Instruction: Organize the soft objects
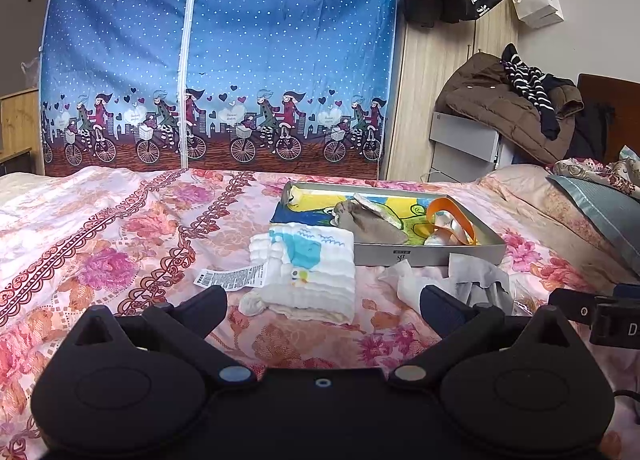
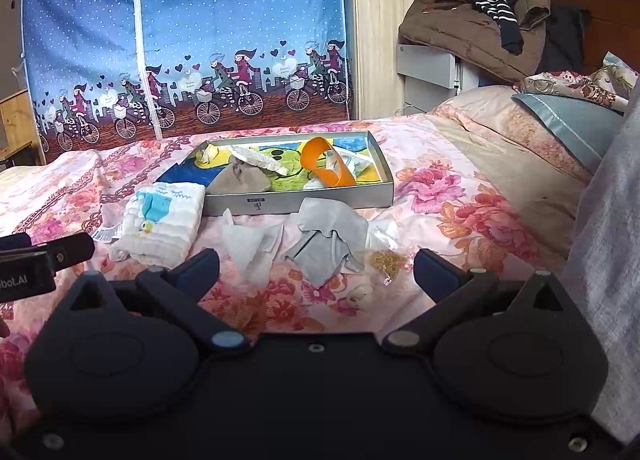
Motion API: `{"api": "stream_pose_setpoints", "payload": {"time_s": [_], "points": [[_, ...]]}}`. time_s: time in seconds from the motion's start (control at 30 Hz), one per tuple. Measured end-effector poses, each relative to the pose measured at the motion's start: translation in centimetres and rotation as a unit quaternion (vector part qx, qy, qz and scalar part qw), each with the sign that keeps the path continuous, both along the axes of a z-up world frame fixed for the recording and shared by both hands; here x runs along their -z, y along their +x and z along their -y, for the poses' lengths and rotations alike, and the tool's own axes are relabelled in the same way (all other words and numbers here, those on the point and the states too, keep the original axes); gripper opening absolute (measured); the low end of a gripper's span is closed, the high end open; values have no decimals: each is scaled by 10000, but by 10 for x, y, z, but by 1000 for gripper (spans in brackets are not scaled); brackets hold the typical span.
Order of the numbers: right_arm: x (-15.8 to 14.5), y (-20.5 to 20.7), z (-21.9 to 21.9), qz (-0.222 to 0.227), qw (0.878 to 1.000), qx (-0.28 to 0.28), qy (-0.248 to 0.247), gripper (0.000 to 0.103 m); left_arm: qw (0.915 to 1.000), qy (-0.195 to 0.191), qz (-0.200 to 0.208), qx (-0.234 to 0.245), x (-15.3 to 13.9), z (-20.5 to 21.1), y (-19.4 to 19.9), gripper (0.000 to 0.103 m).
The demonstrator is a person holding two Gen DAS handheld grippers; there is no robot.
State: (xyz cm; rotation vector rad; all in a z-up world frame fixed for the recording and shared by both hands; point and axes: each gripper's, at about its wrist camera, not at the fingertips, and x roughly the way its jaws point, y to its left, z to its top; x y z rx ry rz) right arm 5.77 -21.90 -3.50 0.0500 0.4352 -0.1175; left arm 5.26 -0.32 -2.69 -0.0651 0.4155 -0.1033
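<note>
Both grippers hung low over the floral bedspread (image 2: pixel 460 187), w/ the soft stuff spread in front of the grey tray (image 2: pixel 320 201). Going L to R: the left gripper (image 1: pixel 320 302) had its fingers spread wide, nothing between them, pointed at the folded white muslin cloth (image 1: pixel 312 268). That cloth lay just at the tray's near-left corner, possibly touching it, paper tag (image 1: pixel 230 278) sticking out to its left. It looked thick, layered and light; prob. best pinched across the folded near edge so the layers stay together, not by the tag or 1 loose corner, which I'd expect to let it unfold. Next, the thin white gauzy piece (image 2: pixel 252 246) lay crumpled on the bedspread just beside the muslin; very limp, likely to drape, so take a bunched ridge near its middle. Then the grey cloth (image 2: pixel 332 242), rumpled, right in front of the tray's near wall; soft, floppy, prob. easy to grab at a raised fold. Just R of it sat a small clear packet w/ golden bits (image 2: pixel 386 262); looked slick, could slip. The right gripper (image 2: pixel 316 274) was also wide open and empty, w/ the gauzy and grey pieces between its fingers' line of sight. Inside the tray: a tan pouch (image 2: pixel 240 179), an orange band (image 2: pixel 328 167), misc. other small bits on a bright printed fabric.
</note>
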Motion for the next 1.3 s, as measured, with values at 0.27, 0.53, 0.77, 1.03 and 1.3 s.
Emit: {"api": "stream_pose_setpoints", "payload": {"time_s": [0.27, 0.53, 0.77, 1.03, 1.3], "points": [[0, 3, 2, -35, 10000, 40, 12, 103, 10000, -58, -49, -21, 2, 0, 2, 102], [1, 11, 6, -38, 10000, 75, -23, 103, 9999, -75, -81, 3, 4, -1, 4, 102], [6, 30, 18, -200, 9997, 151, 49, 103, 9998, -63, -162, 85, 9, 1, 11, 102], [20, 86, 23, -249, 9944, -208, -1002, 103, 9992, -61, -292, 265, 20, 5, 26, 102], [47, 134, 27, -388, 9851, -718, -1515, 103, 9977, -109, -197, 646, 31, 15, 52, 102]]}}
